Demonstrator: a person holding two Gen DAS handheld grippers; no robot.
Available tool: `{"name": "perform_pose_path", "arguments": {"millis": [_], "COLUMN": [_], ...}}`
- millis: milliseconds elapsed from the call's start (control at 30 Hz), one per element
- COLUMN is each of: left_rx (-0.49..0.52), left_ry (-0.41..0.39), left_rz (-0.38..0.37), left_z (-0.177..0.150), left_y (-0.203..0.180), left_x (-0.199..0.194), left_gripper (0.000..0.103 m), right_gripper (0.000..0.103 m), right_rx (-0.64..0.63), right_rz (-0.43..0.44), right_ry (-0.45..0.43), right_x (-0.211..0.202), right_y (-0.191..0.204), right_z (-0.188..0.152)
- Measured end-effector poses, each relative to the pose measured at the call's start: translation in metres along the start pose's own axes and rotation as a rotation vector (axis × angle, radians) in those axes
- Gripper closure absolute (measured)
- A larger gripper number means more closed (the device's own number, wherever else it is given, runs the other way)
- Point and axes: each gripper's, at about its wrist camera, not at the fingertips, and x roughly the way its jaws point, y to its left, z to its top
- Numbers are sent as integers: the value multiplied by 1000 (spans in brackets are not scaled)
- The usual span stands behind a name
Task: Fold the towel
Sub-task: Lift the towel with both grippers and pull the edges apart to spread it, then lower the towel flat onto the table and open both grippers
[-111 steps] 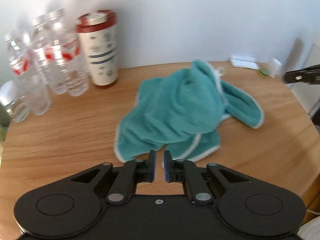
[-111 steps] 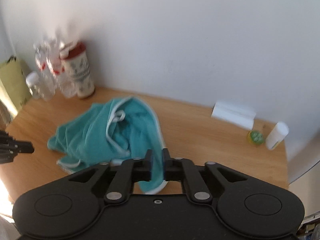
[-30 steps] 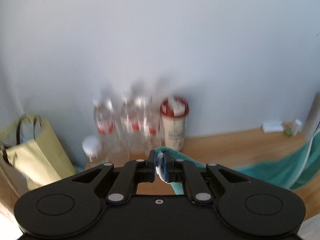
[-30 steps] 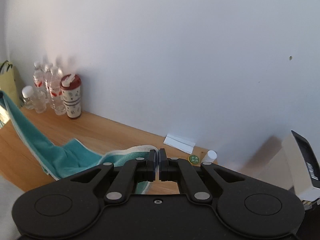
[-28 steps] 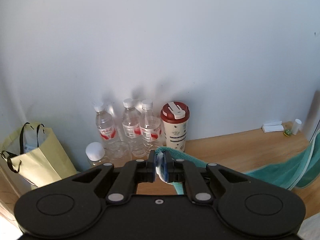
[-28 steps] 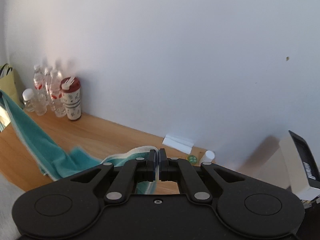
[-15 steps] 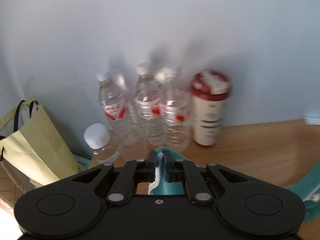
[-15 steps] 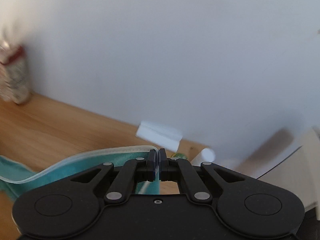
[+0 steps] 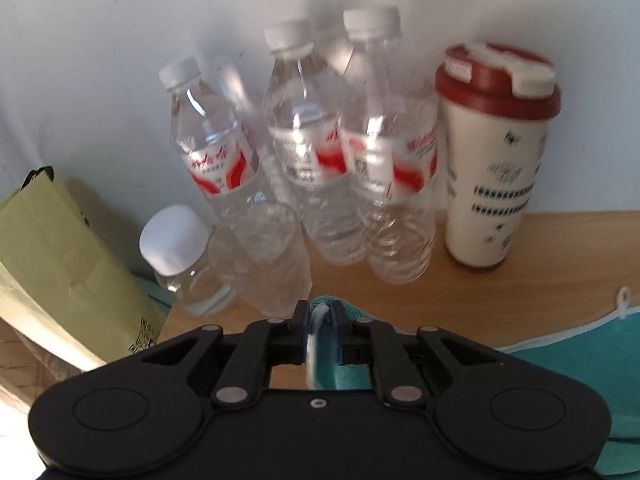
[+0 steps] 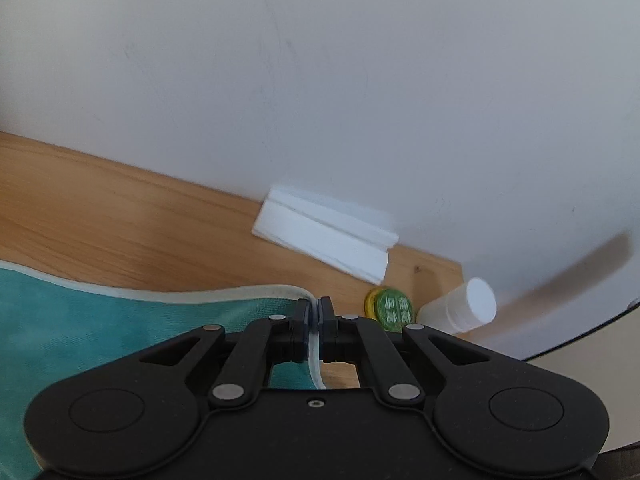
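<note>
The teal towel with a white hem lies spread low over the wooden table, stretched between my two grippers. My left gripper is shut on one corner of it, just in front of the water bottles. In the right wrist view the towel runs off to the left, and my right gripper is shut on its other corner near the table's far right end. A small white hanging loop shows on the hem.
Several clear water bottles and a cream cup with a red lid stand against the wall. A yellow paper bag is at the left. A white block, a green disc and a small white bottle sit near the right gripper.
Both grippers have come down and forward with the towel's corners. The bottles now loom close to the left one; the white block and disc are close to the right one.
</note>
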Motion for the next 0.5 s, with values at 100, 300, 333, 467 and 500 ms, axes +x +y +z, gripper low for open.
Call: {"name": "perform_pose_path", "arguments": {"millis": [100,300,333,467,500], "left_rx": [-10,1,-3,-2,3], "left_ry": [7,28,38,72,85], "left_rz": [-29,-31,-42,-77,-87], "left_z": [-2,-13,-16,-36,-42], "left_y": [4,11,14,23,24], "left_x": [-1,-14,-17,-44,-48], "left_gripper": [55,55,55,43,41], "right_gripper": [75,66,66,65,64], "right_rx": [-7,47,48,70,78], "right_rz": [-4,22,27,66,90], "right_ry": [-1,-30,-32,-27,-22], "right_x": [1,-21,-27,-53,-64], "right_y": [0,-13,-15,-25,-27], "right_z": [-4,-15,-18,-40,-52]}}
